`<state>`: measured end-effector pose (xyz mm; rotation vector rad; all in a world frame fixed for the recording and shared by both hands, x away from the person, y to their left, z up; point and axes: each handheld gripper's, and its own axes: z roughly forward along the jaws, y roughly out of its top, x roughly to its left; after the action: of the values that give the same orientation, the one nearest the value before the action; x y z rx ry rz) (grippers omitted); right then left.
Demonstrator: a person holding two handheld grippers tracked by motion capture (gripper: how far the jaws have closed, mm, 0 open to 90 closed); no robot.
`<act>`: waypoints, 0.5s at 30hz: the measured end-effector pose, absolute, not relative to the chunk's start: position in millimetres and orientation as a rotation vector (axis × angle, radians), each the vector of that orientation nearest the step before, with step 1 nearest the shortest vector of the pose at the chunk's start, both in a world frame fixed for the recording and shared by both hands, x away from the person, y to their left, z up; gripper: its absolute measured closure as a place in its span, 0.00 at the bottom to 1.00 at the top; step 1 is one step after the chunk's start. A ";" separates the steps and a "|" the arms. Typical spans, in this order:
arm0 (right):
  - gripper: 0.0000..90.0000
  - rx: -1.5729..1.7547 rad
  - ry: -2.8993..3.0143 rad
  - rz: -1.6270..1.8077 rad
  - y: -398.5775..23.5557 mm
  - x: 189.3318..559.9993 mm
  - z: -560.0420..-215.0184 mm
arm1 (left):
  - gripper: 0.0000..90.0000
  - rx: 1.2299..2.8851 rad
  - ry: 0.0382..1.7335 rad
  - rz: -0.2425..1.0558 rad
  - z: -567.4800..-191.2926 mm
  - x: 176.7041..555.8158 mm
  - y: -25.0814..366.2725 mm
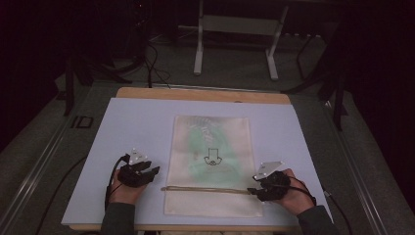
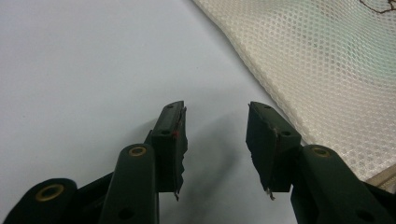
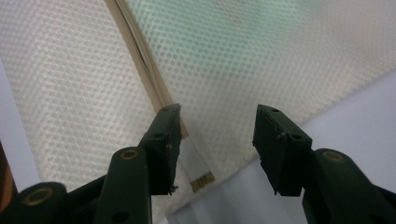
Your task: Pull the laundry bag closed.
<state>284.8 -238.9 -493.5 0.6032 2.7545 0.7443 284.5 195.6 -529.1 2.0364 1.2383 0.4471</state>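
Two grippers wait with jaws apart, holding nothing. The mesh bag (image 1: 211, 164) lies flat between them. The right gripper (image 3: 217, 144) sits over its zipper end (image 3: 201, 181); a bad pinch might bunch the mesh.

Wooden table (image 1: 205, 94), lavender sheet (image 1: 132, 132), mesh bag (image 1: 210, 147) flat.

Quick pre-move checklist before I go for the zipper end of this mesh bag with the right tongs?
1. Right tongs open: ok, jaws apart, nothing between them.
2. Right tongs over the zipper end: ok, the zipper tab lies just below the jaws.
3. Left tongs open and free: ok, over bare table.
4. Left tongs beside the mesh bag edge, ready to brace: ok, not touching.
5. Bag lying flat: ok.
6. Zipper closed or open: cannot tell.
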 end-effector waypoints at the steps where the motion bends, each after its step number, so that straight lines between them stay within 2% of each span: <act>1: 0.57 0.597 2.756 0.744 -237.0 284.8 -492.9 | 0.63 2.037 1.238 0.447 -529.1 284.6 195.6; 15: 0.57 0.517 2.783 0.752 -212.8 286.3 -486.7 | 0.64 2.048 1.229 0.447 -529.0 284.3 195.2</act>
<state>286.3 -212.8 -486.7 0.5173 2.7826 0.7515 284.3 195.2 -529.0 2.0477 1.2295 0.4471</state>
